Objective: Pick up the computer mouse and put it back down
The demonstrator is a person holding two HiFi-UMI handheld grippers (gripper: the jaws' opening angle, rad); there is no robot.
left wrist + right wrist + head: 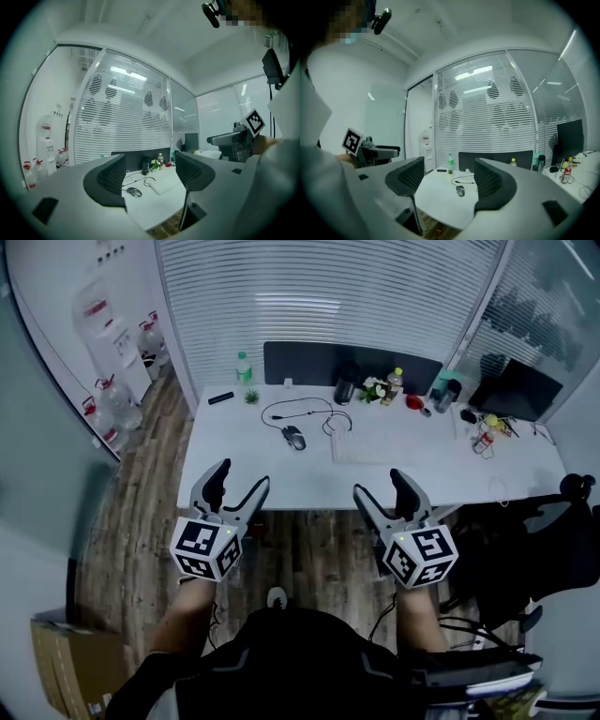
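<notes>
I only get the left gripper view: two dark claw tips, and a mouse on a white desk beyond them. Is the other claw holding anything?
Observer: No. In its own view the right claw is open and empty. The mouse lies on the desk beyond the gap.
Visitor: Is anything standing near the desk on that side?
Observer: Yes, the head view shows a black office chair by the desk's right end.
Visitor: And on my side?
Observer: A brown box sits on the floor to the person's left.
</notes>
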